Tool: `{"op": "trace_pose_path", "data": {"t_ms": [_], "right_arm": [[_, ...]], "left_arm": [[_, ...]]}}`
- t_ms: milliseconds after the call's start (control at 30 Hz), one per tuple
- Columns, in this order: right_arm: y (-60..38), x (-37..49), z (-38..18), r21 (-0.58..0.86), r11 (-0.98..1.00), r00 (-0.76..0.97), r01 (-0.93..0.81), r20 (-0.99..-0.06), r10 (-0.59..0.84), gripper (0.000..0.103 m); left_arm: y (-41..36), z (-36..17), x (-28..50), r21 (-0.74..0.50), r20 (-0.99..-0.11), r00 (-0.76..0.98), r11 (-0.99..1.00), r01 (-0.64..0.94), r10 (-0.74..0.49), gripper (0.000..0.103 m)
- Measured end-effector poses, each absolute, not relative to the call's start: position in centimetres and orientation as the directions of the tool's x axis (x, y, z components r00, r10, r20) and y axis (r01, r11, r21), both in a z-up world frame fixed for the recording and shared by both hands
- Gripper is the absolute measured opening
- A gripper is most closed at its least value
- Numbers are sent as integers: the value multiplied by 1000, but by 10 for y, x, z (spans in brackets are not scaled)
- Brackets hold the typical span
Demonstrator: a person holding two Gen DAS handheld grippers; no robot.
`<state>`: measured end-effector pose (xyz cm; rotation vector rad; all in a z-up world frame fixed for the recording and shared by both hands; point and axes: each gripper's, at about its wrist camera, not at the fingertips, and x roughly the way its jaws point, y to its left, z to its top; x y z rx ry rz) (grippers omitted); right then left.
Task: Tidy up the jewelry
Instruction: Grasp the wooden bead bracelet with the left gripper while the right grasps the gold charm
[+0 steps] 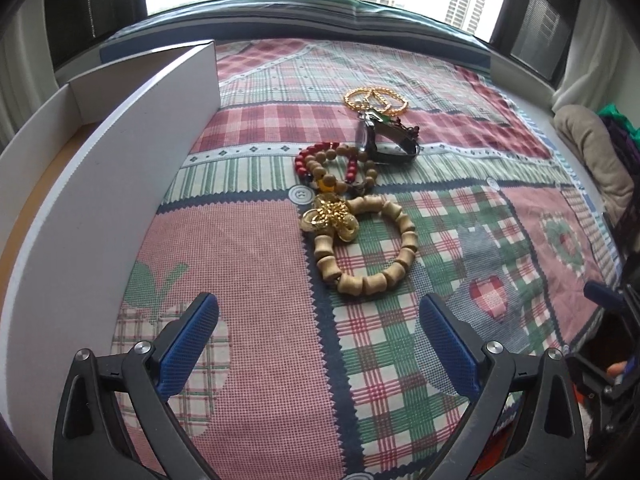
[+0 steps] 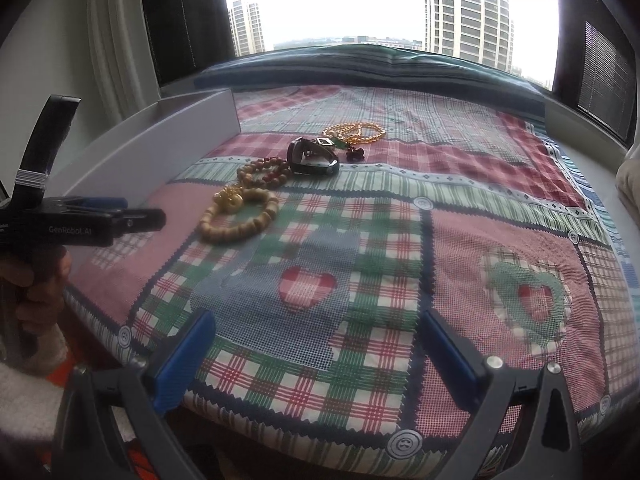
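A heap of jewelry lies on the patchwork cloth. Nearest is a chunky wooden bead bracelet (image 1: pixel 368 248) (image 2: pixel 240 216) with a gold flower ornament (image 1: pixel 332 218) on its rim. Behind it sit a round-bead wooden bracelet (image 1: pixel 344 172) tangled with a red bead bracelet (image 1: pixel 308 160), then a black bangle (image 1: pixel 394 140) (image 2: pixel 314 158), then a gold bead chain (image 1: pixel 376 100) (image 2: pixel 354 132). My left gripper (image 1: pixel 320 320) is open just short of the chunky bracelet, nothing between its blue pads. My right gripper (image 2: pixel 320 334) is open over the cloth's front edge, well short of the heap.
A white open box (image 1: pixel 120 152) (image 2: pixel 160 148) with a divider stands along the left of the cloth. A hand (image 2: pixel 36 276) holds the left gripper's body (image 2: pixel 80 224) at the left of the right wrist view. A window runs behind the table; a beige cushion (image 1: pixel 592 148) lies right.
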<state>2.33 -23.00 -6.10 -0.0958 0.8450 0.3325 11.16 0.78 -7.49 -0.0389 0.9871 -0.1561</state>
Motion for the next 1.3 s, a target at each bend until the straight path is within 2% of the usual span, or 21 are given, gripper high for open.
{"op": "trace_pose_path", "data": {"t_ms": [167, 233, 267, 300, 333, 367, 533, 633, 733, 800, 867, 967, 1167, 1233, 1267, 1300], "right_arm": [[-233, 25, -64, 64, 948, 605, -313, -756, 251, 103], [-234, 26, -64, 68, 948, 604, -310, -756, 252, 103], [-234, 25, -63, 68, 948, 606, -309, -755, 252, 103], [-234, 25, -63, 67, 949, 607, -309, -754, 251, 103], [-235, 25, -63, 65, 949, 607, -309, -754, 249, 103], [-235, 25, -63, 65, 949, 606, -309, -755, 249, 103], [-233, 35, -66, 82, 946, 582, -315, -770, 261, 103], [-221, 48, -64, 129, 924, 556, -360, -766, 323, 101], [-189, 68, -64, 163, 878, 496, -450, -772, 397, 91], [-159, 83, -66, 152, 836, 455, -527, -780, 429, 79], [-128, 97, -70, 137, 789, 411, -599, -793, 449, 72], [-88, 117, -83, 129, 741, 346, -659, -823, 451, 71], [-49, 154, -119, 75, 754, 308, -653, -883, 355, 72], [-44, 153, -119, 27, 735, 334, -678, -879, 340, 61], [-41, 152, -118, -10, 728, 353, -685, -879, 320, 37], [-41, 152, -117, -31, 730, 363, -682, -881, 302, 21]], "left_arm": [[-6, -101, 147, -55, -848, 521, 994, 97, -98, 76], [-7, -113, 155, -35, -867, 494, 997, 73, -67, 55], [-7, -115, 154, -36, -861, 504, 997, 68, -65, 53], [-8, -115, 151, -25, -856, 514, 997, 72, -59, 40], [-9, -114, 148, -26, -852, 519, 996, 88, -68, 17], [-8, -114, 145, -37, -853, 514, 994, 108, -87, 14], [11, -113, 119, -124, -864, 472, 983, 136, -174, 13], [23, -112, 99, -161, -865, 459, 978, 130, -203, 13], [30, -113, 84, -178, -861, 461, 977, 121, -214, 13], [33, -113, 80, -196, -858, 461, 974, 112, -225, 13], [36, -112, 77, -208, -857, 460, 972, 105, -233, 13], [39, -113, 76, -217, -856, 459, 971, 96, -237, 13], [44, -112, 71, -185, -861, 468, 980, 78, -200, 15], [44, -112, 69, -171, -862, 472, 982, 76, -186, 16], [45, -112, 70, -173, -862, 471, 982, 75, -187, 16], [45, -112, 70, -173, -862, 470, 982, 74, -187, 17]]}}
